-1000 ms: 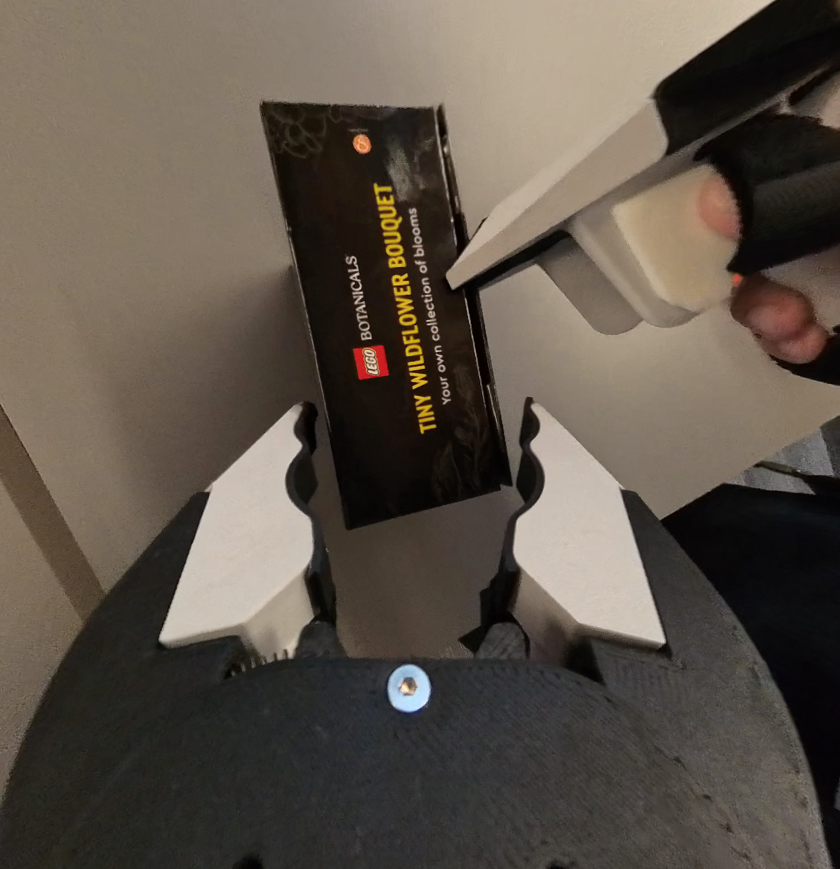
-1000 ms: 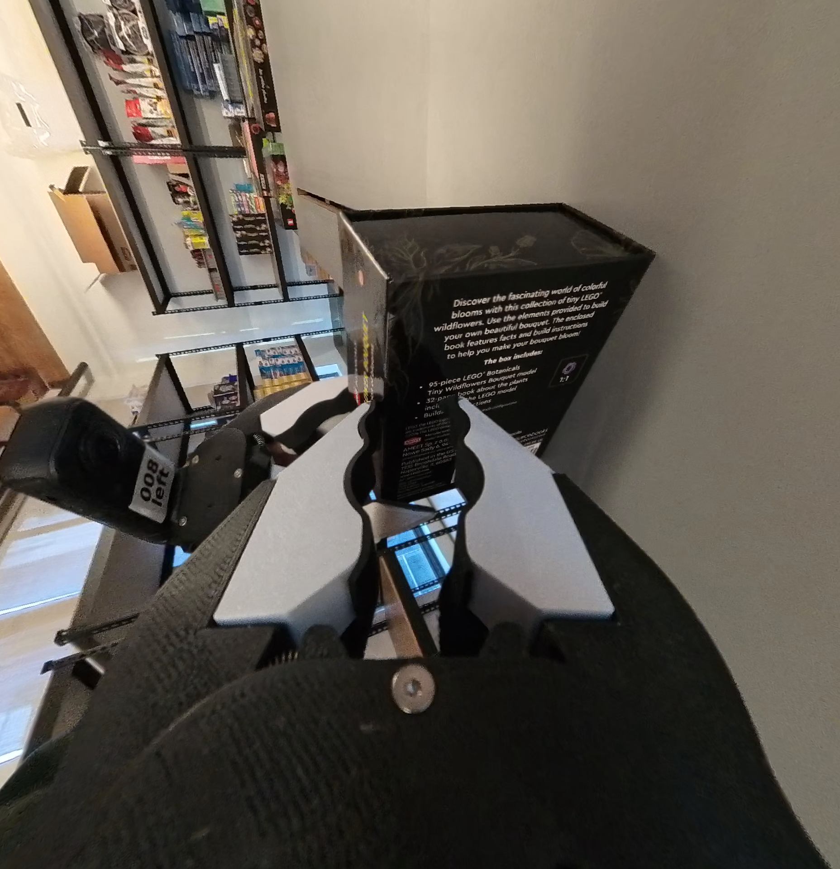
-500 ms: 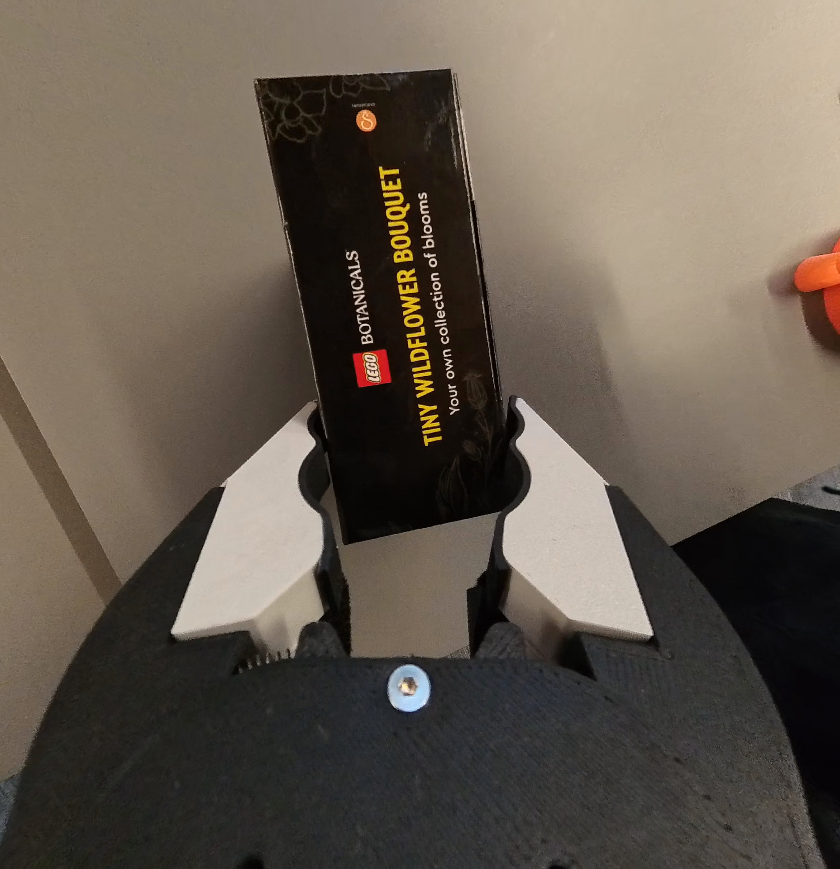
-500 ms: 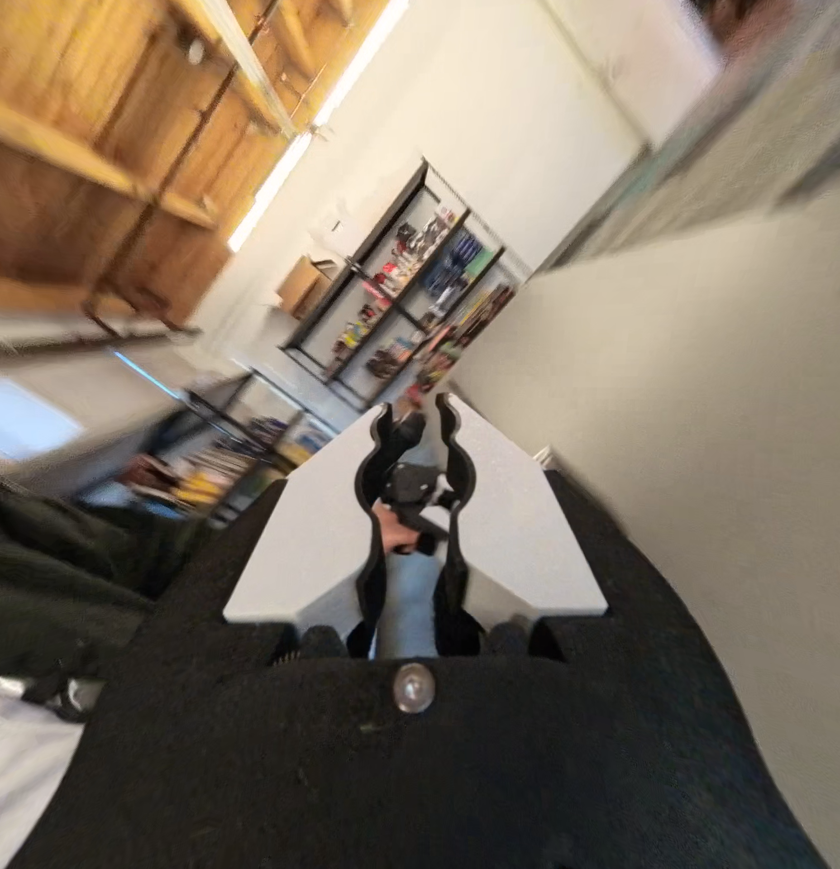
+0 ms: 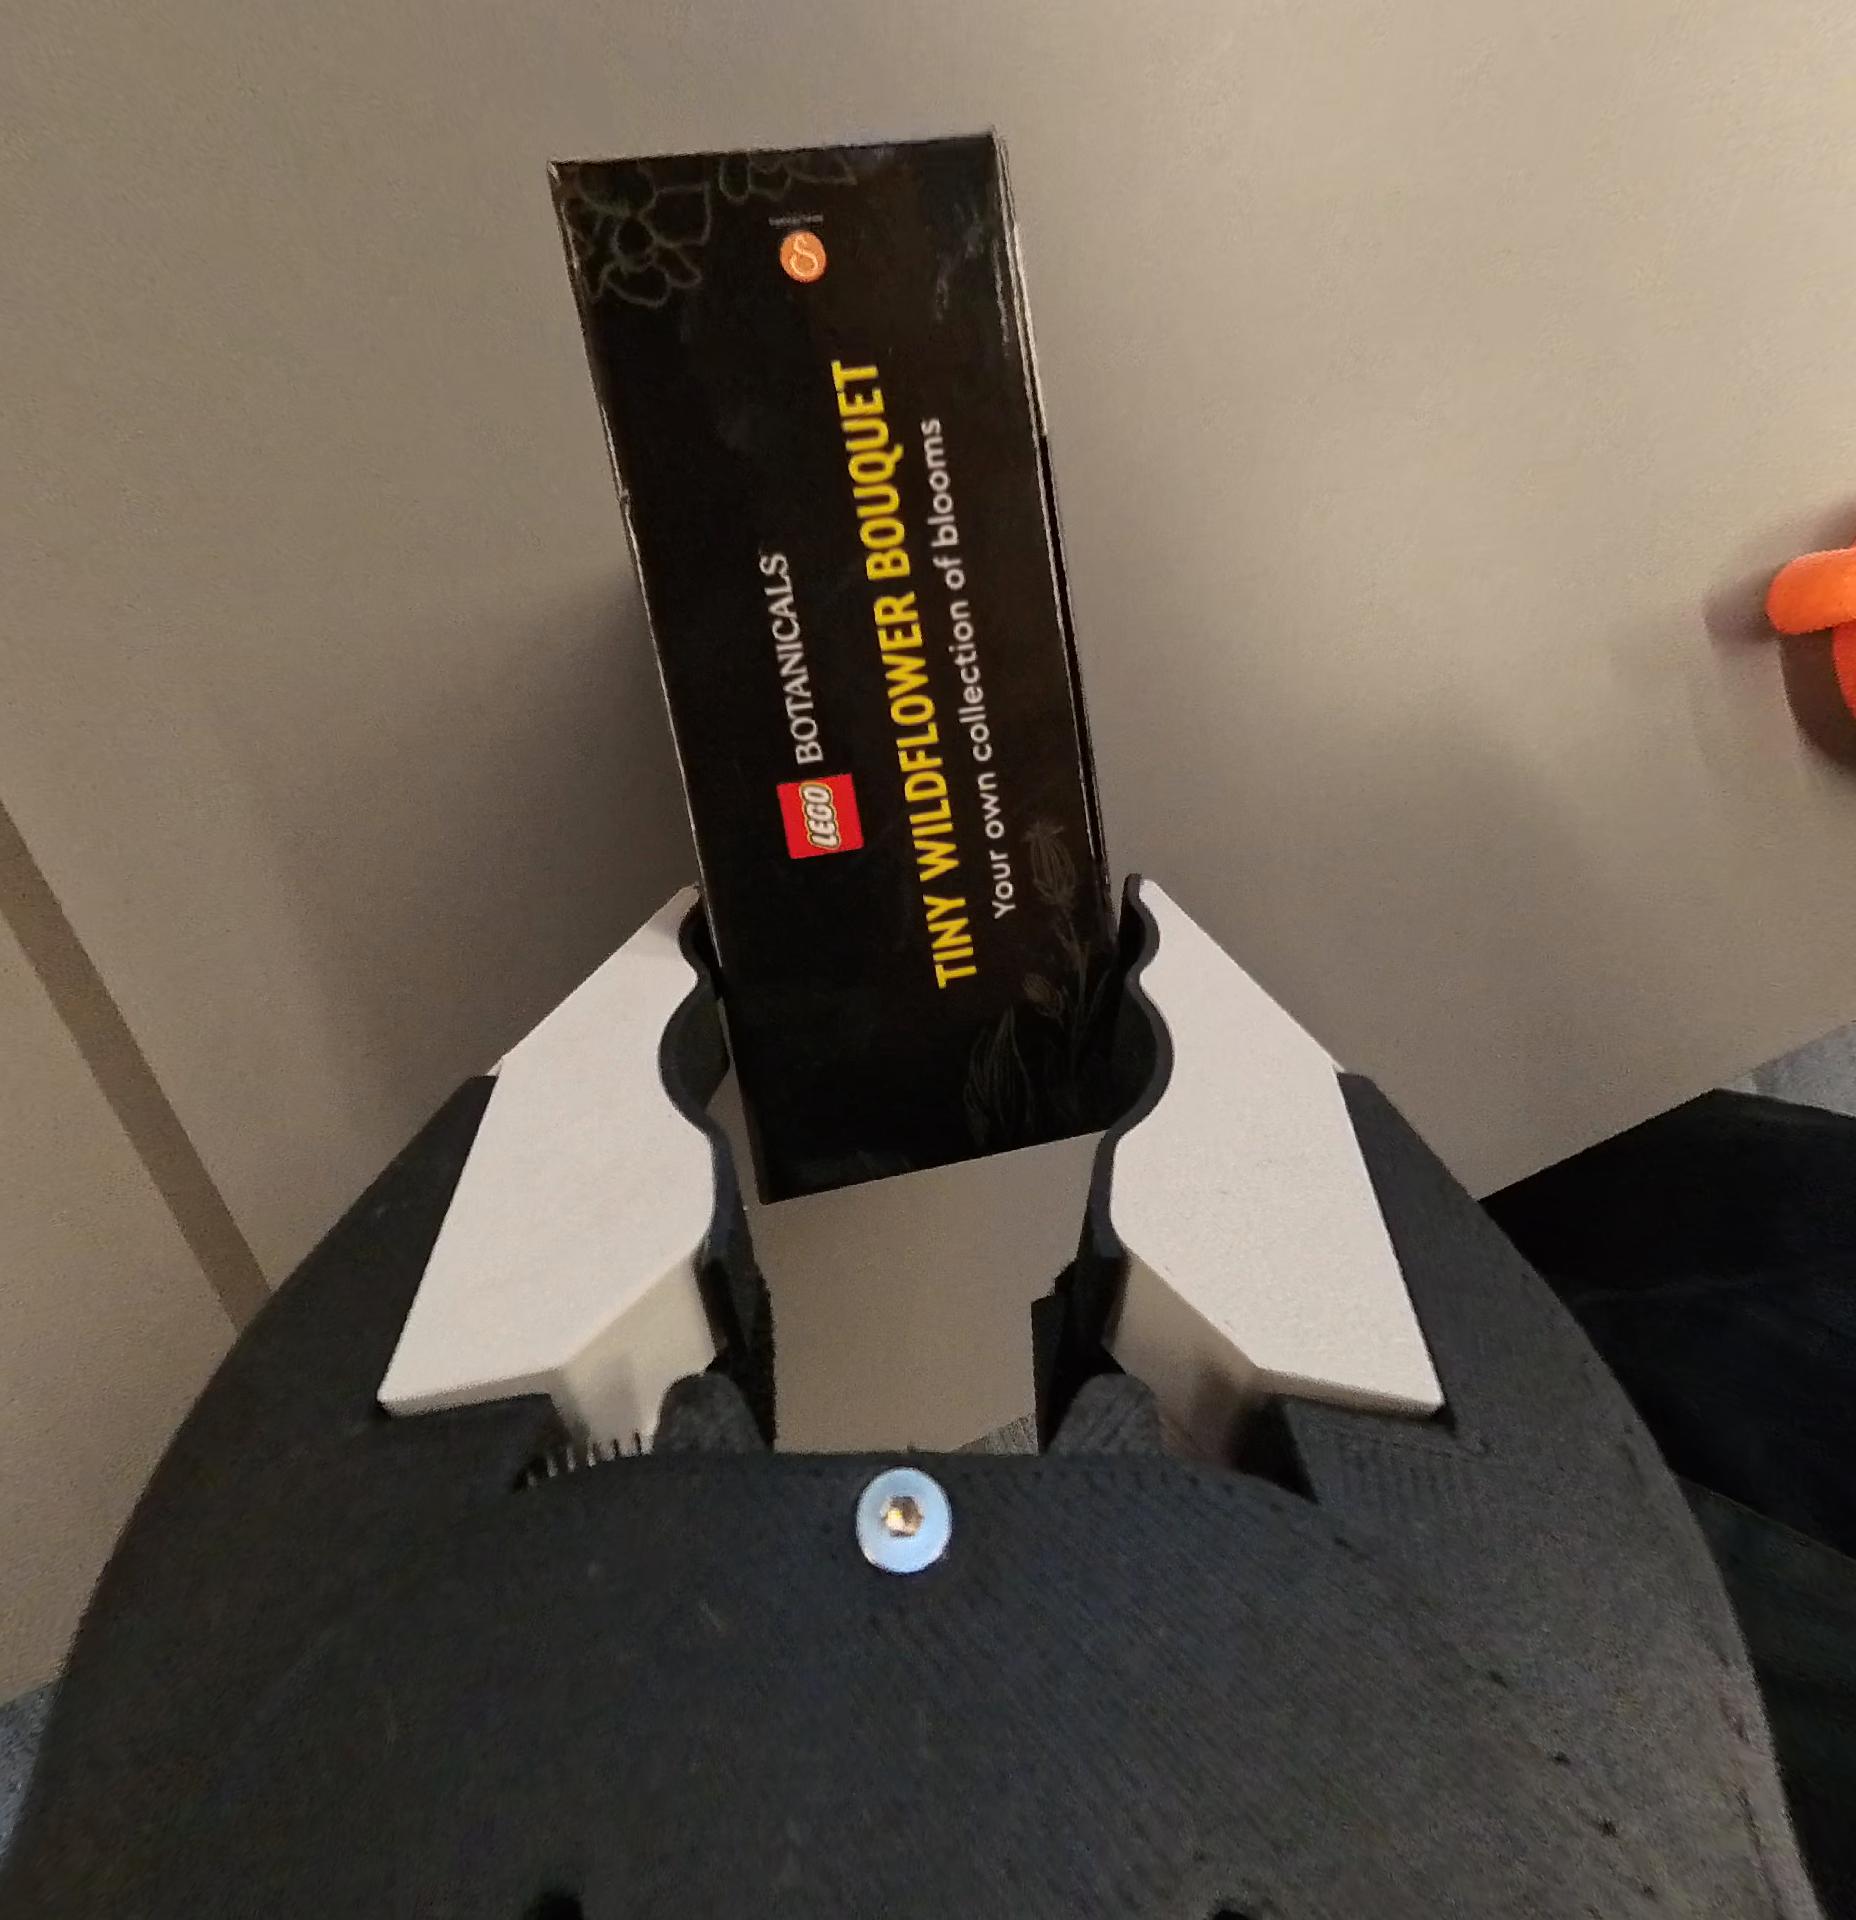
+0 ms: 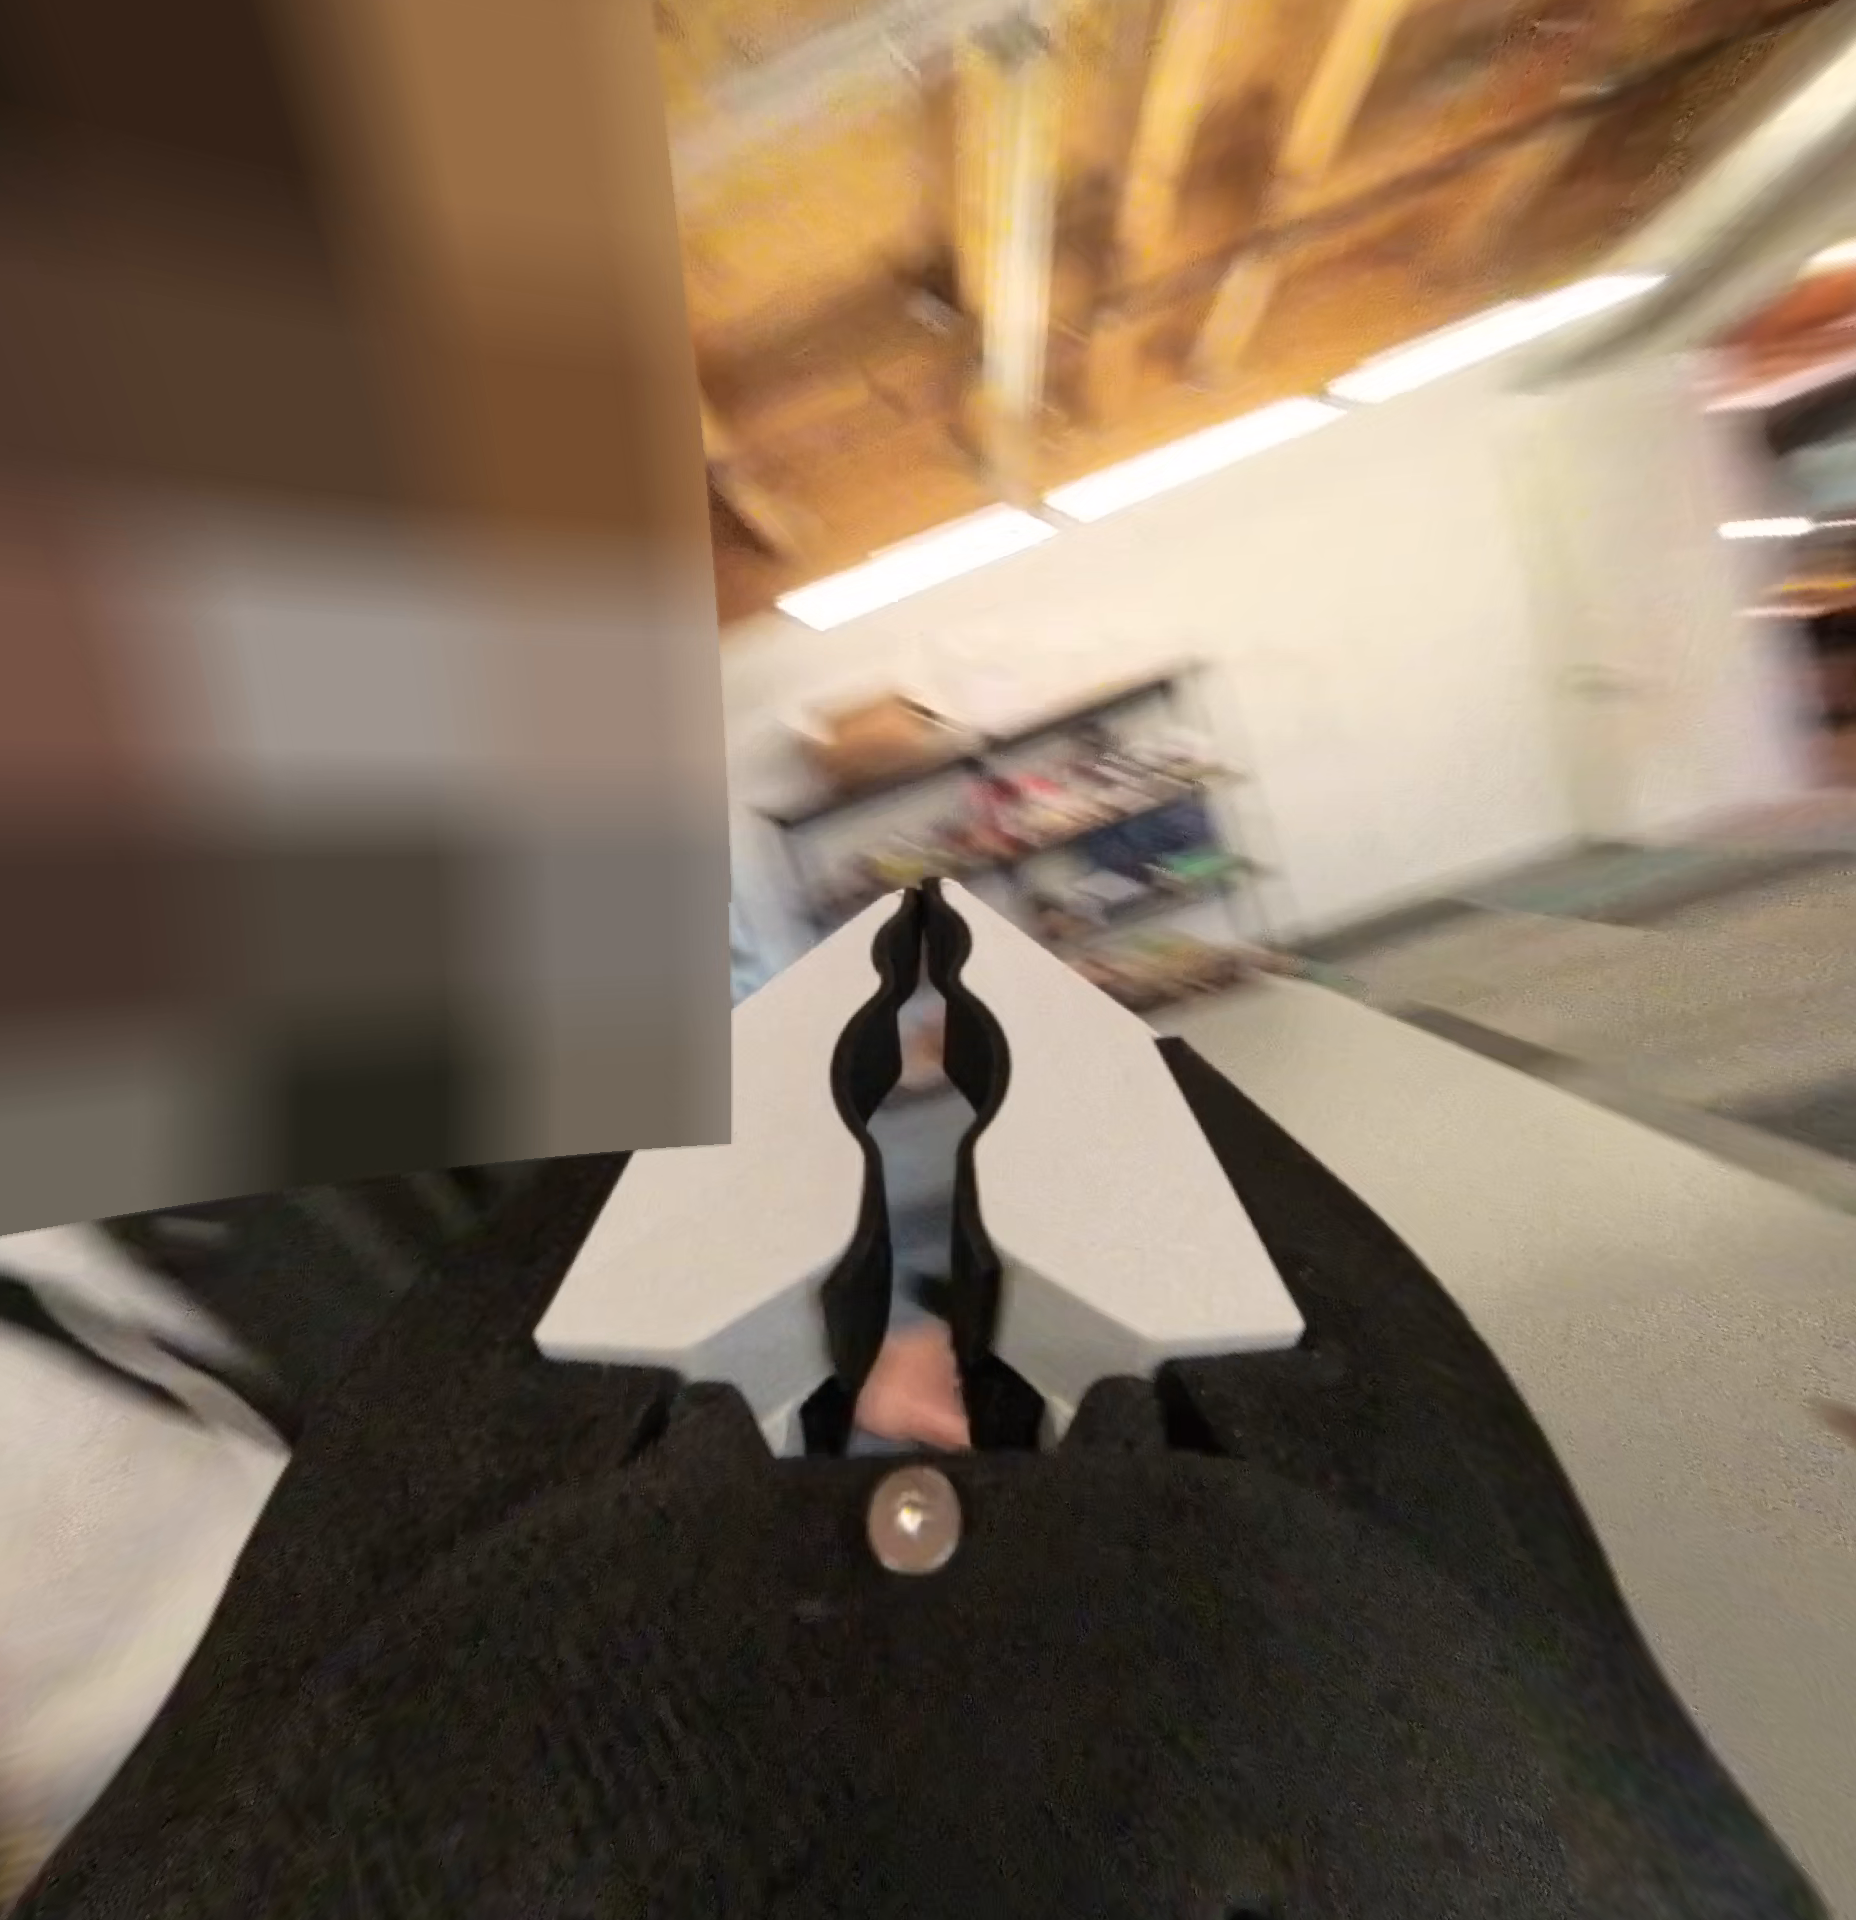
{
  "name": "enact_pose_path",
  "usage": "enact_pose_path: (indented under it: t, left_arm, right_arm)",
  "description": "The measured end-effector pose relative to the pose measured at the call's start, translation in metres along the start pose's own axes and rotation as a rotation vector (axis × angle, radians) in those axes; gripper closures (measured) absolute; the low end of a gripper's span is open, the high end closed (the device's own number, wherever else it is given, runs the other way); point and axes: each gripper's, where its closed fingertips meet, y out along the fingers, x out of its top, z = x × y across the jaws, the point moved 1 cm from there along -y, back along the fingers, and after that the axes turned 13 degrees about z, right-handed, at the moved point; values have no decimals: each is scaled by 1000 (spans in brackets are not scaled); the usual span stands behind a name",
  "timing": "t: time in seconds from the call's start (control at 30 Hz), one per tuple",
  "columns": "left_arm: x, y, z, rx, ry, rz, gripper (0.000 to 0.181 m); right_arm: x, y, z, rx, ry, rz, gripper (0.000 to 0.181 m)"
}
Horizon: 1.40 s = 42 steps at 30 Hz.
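Left gripper [image 5: 919, 914] clamps the lower end of the black box [image 5: 836, 623], which stands tilted over the grey table [image 5: 280, 520]. Right gripper [image 6: 926, 889] is pinched together on nothing, pointing off at blurred shelves [image 6: 1059, 821]; best to keep that squeeze even so the box can't twist

Box [image 5: 851, 665] stands on end, leaning slightly left, its lower end between the two fingers of the left gripper [image 5: 913, 1039]; each finger touches a side. Tabletop [image 5: 280, 520] lies under and behind the box. Round object [image 5: 1838, 644] at far right edge, well apart from the box. Right gripper [image 6: 926, 904] elsewhere, tips together, nothing between them; shelving [image 6: 1059, 831] far ahead, against the wall.
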Motion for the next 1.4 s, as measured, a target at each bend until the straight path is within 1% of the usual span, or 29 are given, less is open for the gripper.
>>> enact_pose_path:
  t: [0.03,0.07,0.1,0.17,0.2,0.23,0.3,0.37,0.4,0.43,0.53,0.6,0.67,0.77,0.97,1.0,1.03,1.13,1.17,1.27,1.37,1.4]
  left_arm:
    - [0,0,0,-1,1,2,107]
    - [0,0,0,0,2,4,107]
    - [0,0,0,0,1,6,107]
    - [0,0,0,0,1,7,107]
    - [0,0,0,0,0,7,107]
    - [0,0,1,0,-1,5,107]
    - [0,0,1,-2,-5,-4,107]
    - [0,0,1,-5,-12,-18,107]
    - [0,0,1,-5,-14,-23,107]
    - [0,0,2,-5,-15,-24,107]
    - [0,0,1,0,-22,-18,107]
    - [0,0,0,3,-33,-22,107]
    - [1,0,0,3,-40,-31,107]
    - [1,1,0,3,-45,-36,107]
    - [1,0,0,3,-52,-47,107]
    - [1,0,0,3,-53,-48,107]
    - [1,0,0,3,-54,-49,107]
    - [1,0,0,2,-55,-51,107]
    - [1,0,0,1,-55,-53,107]
    - [1,0,0,-1,-58,-58,107]
    - [1,0,0,-2,-60,-63,107]
    - [1,0,0,-2,-61,-64,107]
  right_arm:
    - [-8,4,-8,-94,-73,54,181]
    - [-16,6,-13,-140,-105,97,181]
    - [-27,7,-21,-187,-91,142,181]
    - [-58,4,-38,-246,-41,222,181]
    - [-86,-1,-56,-317,-7,303,181]
    - [-120,-8,-71,-375,26,399,181]
    - [-205,-26,-93,-455,130,649,168]
    - [-283,-49,-106,-540,223,855,165]
    - [-314,-61,-111,-594,248,945,165]
    - [-338,-72,-114,-649,264,1016,165]
    - [-384,-93,-115,-736,276,1173,166]
    - [-407,-102,-112,-740,313,1262,166]
    - [-421,-111,-112,-750,355,1319,166]
    - [-433,-116,-113,-763,439,1341,165]
    - [-448,-113,-117,-785,455,1422,162]
    - [-449,-113,-118,-791,453,1432,163]
    - [-450,-116,-118,-800,452,1464,169]
    - [-445,-121,-125,-830,386,1527,178]
    - [-442,-119,-127,-823,351,1525,181]
    - [-432,-106,-130,-764,255,1492,181]
    - [-429,-93,-130,-691,212,1461,181]
    - [-426,-90,-132,-689,195,1448,181]
